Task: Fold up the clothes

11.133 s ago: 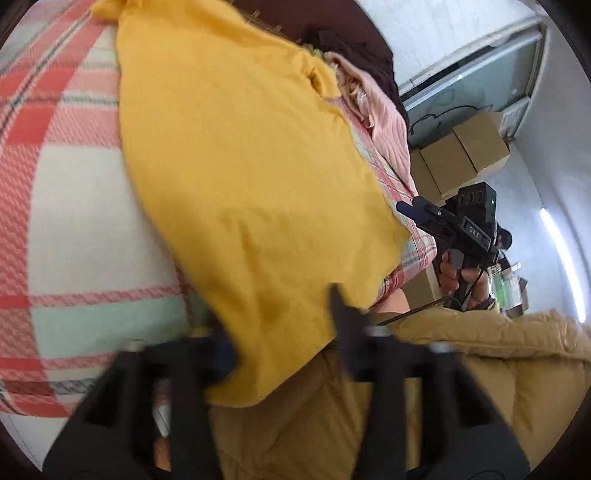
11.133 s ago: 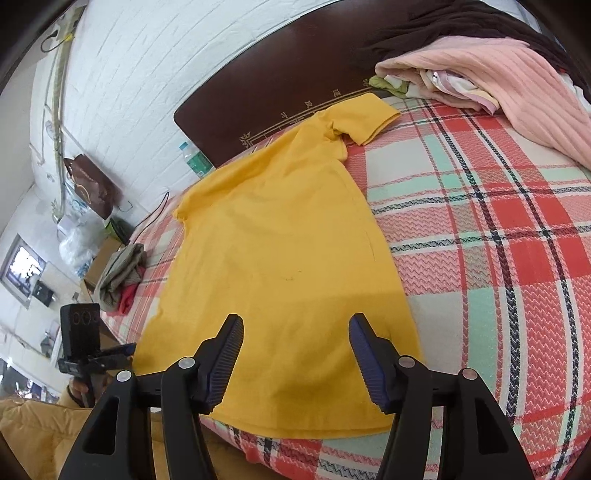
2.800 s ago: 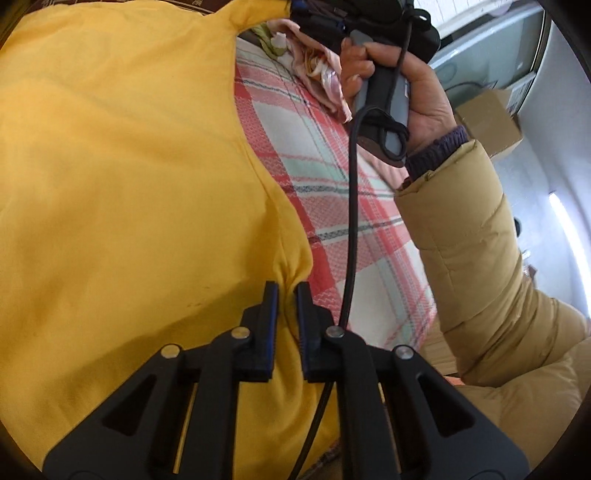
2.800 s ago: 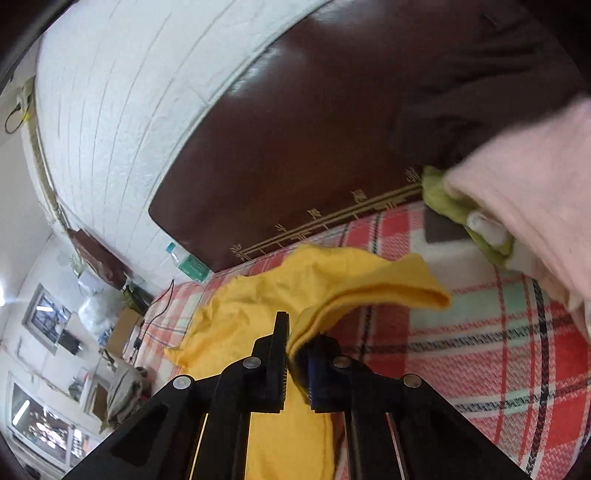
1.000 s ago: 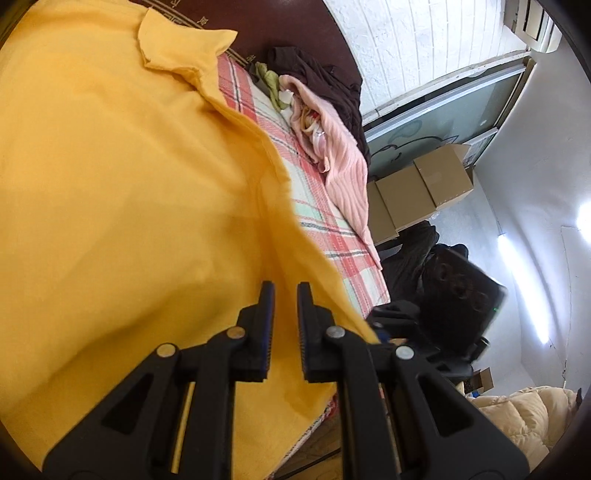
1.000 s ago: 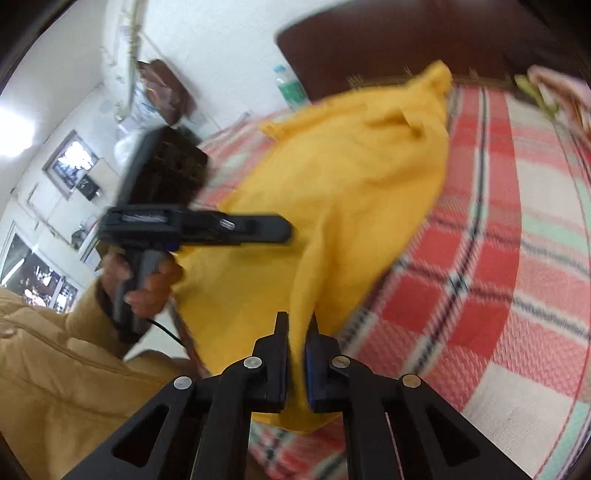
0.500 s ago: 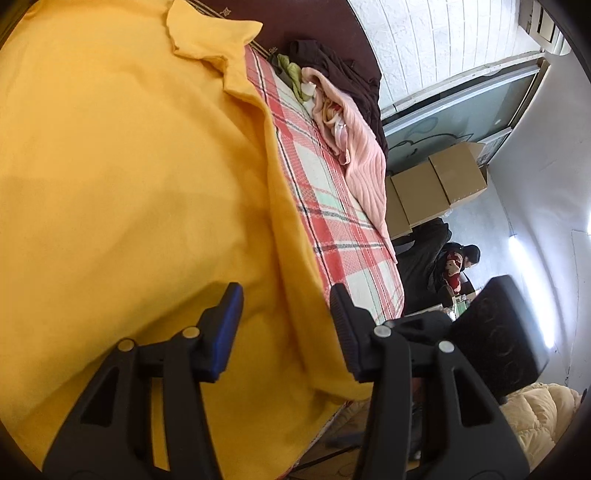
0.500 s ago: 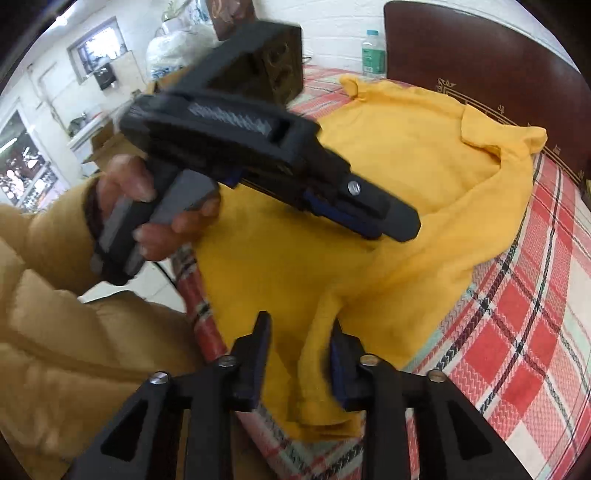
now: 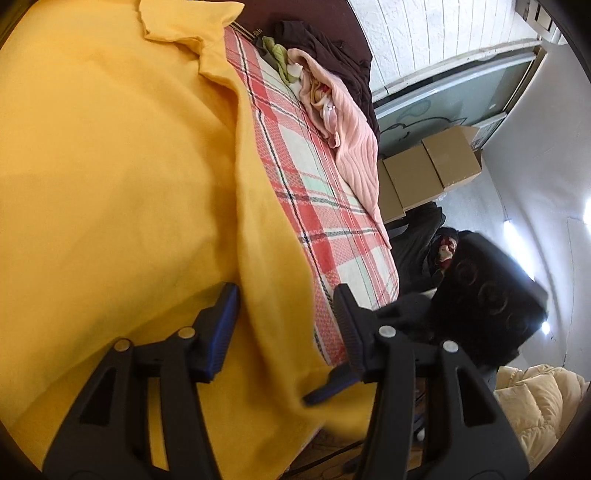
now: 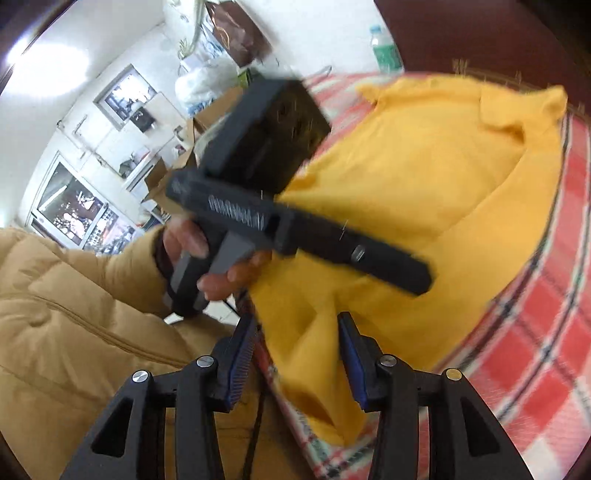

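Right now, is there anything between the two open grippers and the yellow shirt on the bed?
No, nothing visible. The left gripper is open just over the yellow shirt, and its folded-over edge runs between the fingers. The right gripper is open with the shirt's hem between its fingers. The pink garment lies apart, near the headboard.

A bed (image 9: 325, 206) with a red, white and green checked cover is carrying everything. A yellow shirt (image 9: 110, 166) is lying spread over its left part, its near edge hanging over the bedside. At the far right, a pink garment (image 9: 347, 136) and dark clothes (image 9: 332, 51) are lying heaped by the dark headboard (image 10: 480, 33).
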Tool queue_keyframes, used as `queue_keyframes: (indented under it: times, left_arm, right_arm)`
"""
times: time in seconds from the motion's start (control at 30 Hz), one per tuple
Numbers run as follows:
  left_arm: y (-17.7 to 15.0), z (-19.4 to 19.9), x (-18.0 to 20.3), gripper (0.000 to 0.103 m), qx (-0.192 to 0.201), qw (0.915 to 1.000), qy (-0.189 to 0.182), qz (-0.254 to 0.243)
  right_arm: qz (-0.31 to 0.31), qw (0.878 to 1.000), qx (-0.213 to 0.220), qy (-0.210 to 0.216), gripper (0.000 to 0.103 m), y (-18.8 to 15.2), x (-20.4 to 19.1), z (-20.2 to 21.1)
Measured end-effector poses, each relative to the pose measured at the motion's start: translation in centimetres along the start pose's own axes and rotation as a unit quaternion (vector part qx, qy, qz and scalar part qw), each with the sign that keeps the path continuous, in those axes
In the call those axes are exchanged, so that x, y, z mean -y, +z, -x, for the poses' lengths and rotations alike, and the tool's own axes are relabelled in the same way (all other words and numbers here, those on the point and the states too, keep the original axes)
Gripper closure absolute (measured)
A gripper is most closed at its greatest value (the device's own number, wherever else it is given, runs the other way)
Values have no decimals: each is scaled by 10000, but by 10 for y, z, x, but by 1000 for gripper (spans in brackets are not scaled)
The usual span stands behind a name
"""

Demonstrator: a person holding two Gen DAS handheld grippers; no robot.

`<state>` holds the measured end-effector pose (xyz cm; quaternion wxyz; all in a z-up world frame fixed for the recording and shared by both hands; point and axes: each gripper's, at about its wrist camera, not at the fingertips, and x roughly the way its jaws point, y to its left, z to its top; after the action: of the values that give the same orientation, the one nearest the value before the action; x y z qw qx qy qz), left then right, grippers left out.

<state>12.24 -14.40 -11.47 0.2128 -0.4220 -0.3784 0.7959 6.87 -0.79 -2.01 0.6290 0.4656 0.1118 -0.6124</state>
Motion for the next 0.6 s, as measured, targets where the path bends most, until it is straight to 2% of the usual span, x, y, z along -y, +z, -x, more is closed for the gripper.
queue_keyframes:
  times: [0.2,0.27,0.37,0.47,0.57,0.6]
  left_arm:
    - [-5,-4,6,49,-115,9999,10,-114]
    - [-9,-5,8,49,-146,9998,-18,-142]
    - [-15,-5,11,49,-193,9996,-27,-220]
    - [-20,-5,14,49,-227,9994,-57,-244]
    - [-24,-4,16,49,-240,9993,-73,-265]
    - [-25,-4,16,49,-239,9993,-74,-269]
  right_arm:
    - [-502,9982,-83,325,56,-15,-2,-16]
    - [-580,9976,60,386,54,-18,0,-8]
    - [-770,9960,-341,285,53,-25,3,-19]
    - [-501,9966,-598,258,53,-16,-3,-17]
    - [-108,9999,-68,69,52,12,4,18]
    - [-56,9996,178,-208,49,26,12,29]
